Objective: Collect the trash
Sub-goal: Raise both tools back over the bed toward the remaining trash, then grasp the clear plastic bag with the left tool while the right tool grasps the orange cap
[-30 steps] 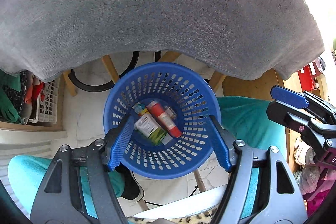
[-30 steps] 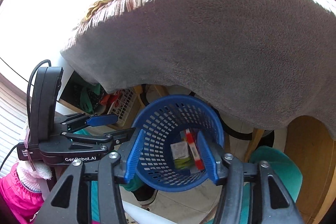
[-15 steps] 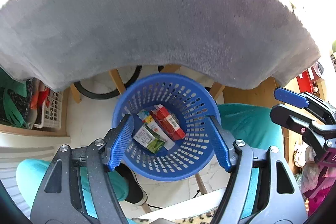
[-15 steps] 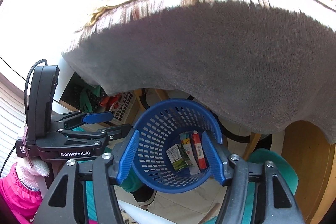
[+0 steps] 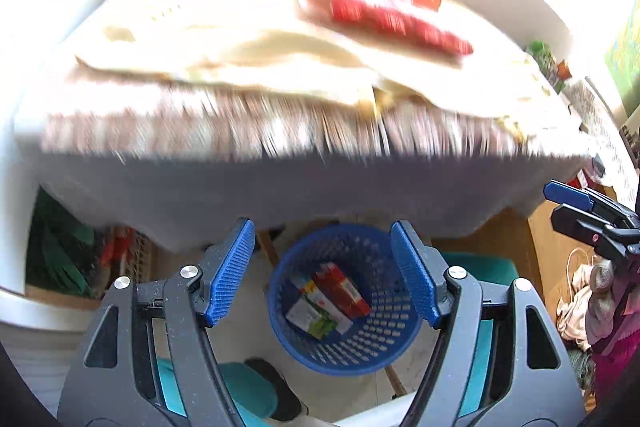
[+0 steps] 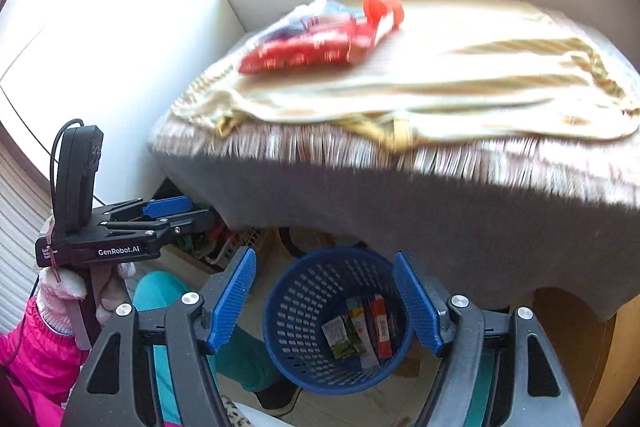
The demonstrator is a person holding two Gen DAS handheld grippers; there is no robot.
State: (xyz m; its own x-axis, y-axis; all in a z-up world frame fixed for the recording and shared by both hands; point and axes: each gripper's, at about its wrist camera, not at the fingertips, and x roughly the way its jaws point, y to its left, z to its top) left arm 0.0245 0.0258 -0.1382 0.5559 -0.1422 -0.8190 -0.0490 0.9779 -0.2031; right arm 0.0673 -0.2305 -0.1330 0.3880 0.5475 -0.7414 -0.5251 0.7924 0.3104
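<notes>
Left tongs wide open, empty. Right tongs just been opening, nothing between pads. Blue basket below both tongs, cartons inside. Red wrapper on tabletop, beyond tongs.

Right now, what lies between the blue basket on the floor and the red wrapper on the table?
In the right wrist view, the table's grey cloth hangs between the blue basket and the red wrapper, with a striped cream cloth on top.
</notes>
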